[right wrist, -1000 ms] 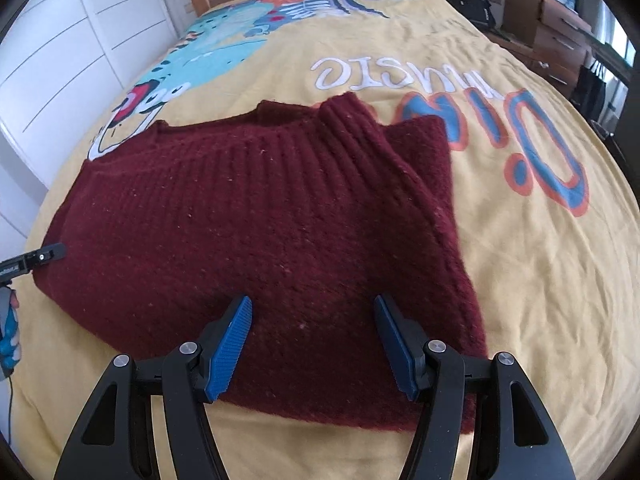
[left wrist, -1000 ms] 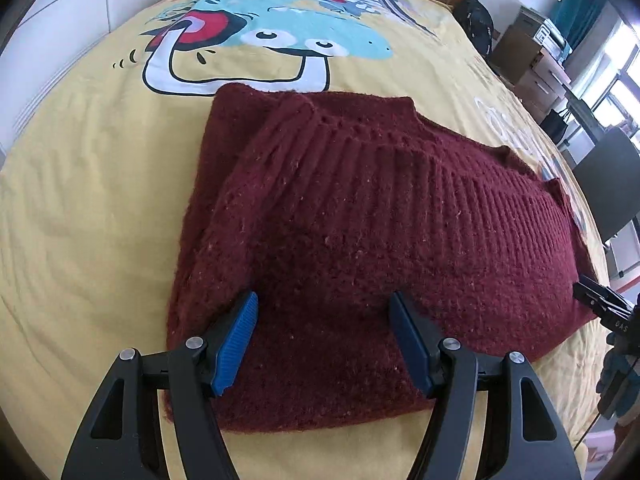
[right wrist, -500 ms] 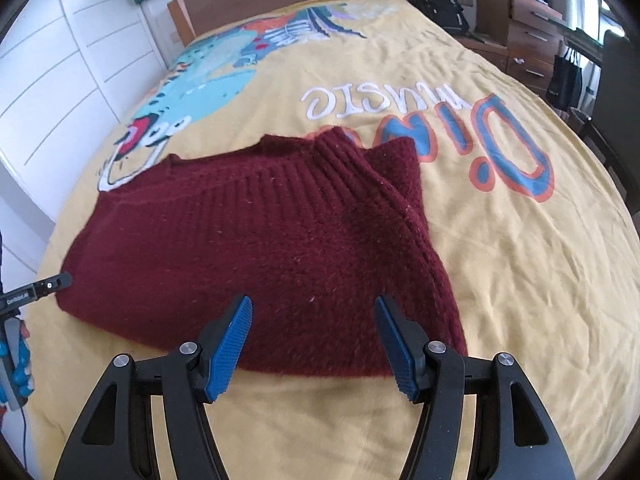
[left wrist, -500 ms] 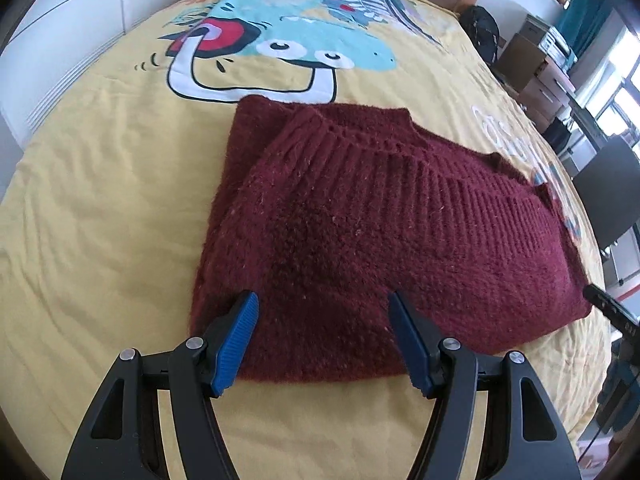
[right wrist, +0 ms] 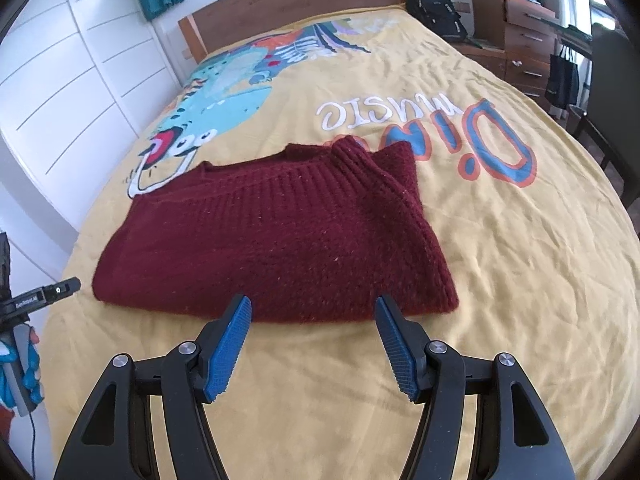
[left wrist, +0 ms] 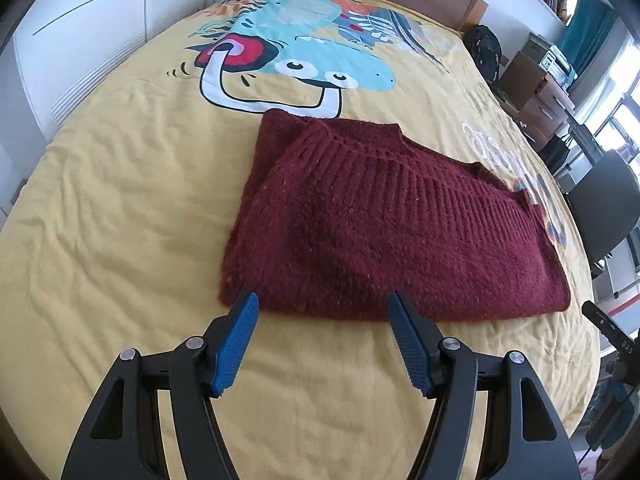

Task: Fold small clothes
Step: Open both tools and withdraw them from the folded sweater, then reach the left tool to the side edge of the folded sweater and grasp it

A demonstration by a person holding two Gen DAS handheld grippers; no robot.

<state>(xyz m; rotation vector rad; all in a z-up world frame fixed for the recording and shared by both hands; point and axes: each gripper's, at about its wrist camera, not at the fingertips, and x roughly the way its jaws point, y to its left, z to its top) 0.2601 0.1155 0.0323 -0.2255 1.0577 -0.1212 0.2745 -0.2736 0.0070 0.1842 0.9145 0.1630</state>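
1. Burgundy chunky-knit sweater point(left wrist: 384, 232) is lying folded on the yellow duvet point(left wrist: 120, 200), near edge toward both claws, ribbed collar on the far side.
2. Its long axis runs left-right across both views, so each claw faces one end of the near hem.
3. The left gripper point(left wrist: 322, 340) is released, blue pads spread with nothing between them, just short of the sweater's left corner. The right gripper point(right wrist: 312, 342) is the same: jaws apart, empty, just off the hem toward the right corner.
4. Neither hand looks clearly nearer; I'd guess each takes its own corner if there's another fold coming.
5. View differences: the left wrist cam shows the left folded edge with a layer tucked under, and the cartoon dino print beyond it. The right wrist cam shows the bunched sleeve point(right wrist: 394, 168) at the far right corner and the lettering on the duvet, plus a bit of the other gripper at the frame's left edge.
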